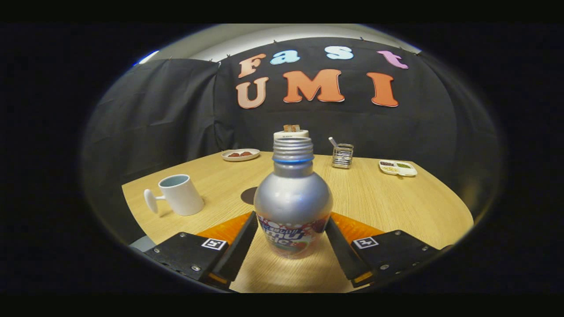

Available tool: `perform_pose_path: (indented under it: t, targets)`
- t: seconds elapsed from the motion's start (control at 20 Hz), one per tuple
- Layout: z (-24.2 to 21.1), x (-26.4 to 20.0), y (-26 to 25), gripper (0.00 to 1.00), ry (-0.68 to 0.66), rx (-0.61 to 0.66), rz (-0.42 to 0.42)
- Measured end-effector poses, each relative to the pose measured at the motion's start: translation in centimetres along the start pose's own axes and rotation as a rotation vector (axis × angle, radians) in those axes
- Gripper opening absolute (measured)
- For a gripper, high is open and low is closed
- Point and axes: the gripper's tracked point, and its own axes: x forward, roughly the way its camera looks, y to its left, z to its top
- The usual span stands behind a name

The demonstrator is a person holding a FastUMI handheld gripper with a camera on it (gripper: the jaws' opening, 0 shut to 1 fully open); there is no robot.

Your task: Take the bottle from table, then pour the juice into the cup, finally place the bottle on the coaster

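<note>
The tongs clench the upright bottle, the cup standing off toward the bench's left edge.

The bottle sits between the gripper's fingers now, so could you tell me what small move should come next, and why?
Probably lift the bottle straight up: the gripper appears shut on it, it stands upright and uncapped on the table, and the cup waits to its left.
</note>
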Motion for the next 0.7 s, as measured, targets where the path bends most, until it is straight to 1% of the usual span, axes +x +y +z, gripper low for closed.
perform_pose_path:
  t: [0.1,0.2,0.3,0.7]
  targets:
    - [-0.5,0.1,-0.3,0.89,0.013,0.000,-0.020]
    - [-0.4,-0.1,-0.4,0.80,0.016,0.001,-0.024]
    - [-0.2,0.0,-0.4,0.79,0.018,-0.017,-0.036]
    - [2.8,-0.2,0.1,0.78,-0.016,-0.186,-0.092]
